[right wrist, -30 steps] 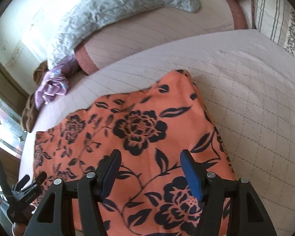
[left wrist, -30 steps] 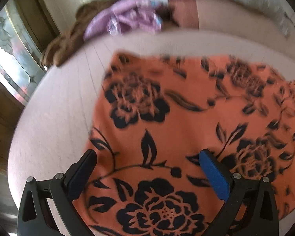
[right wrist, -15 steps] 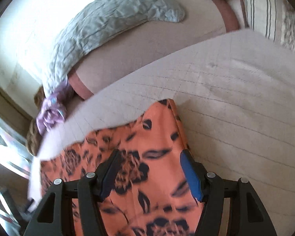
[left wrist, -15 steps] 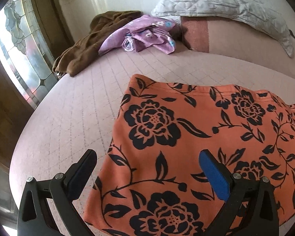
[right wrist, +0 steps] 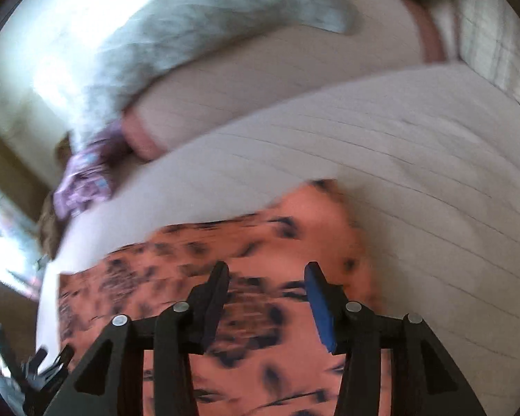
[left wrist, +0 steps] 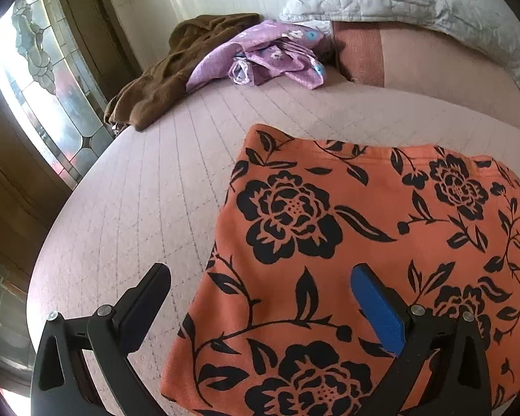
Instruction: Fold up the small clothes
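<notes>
Since the earlier frame your right gripper (right wrist: 267, 279) has swung toward the garment's far right corner, its jaws closing with nothing pinched between them. Your left gripper (left wrist: 260, 287) hangs with jaws wide apart, straddling the left edge of the orange floral garment (left wrist: 346, 242), which lies flat on the bed (left wrist: 138, 208) under both sets of jaws. Looks part-folded at most; further folds likely remain. Brown garment (left wrist: 163, 76) and purple garment (left wrist: 270, 52) wait well beyond the jaws, unfolded.

The floral garment (left wrist: 346, 242) lies flat on the bed (left wrist: 138, 208), with a clothes heap (left wrist: 225, 66) behind it beside the pillow (left wrist: 416, 0).
</notes>
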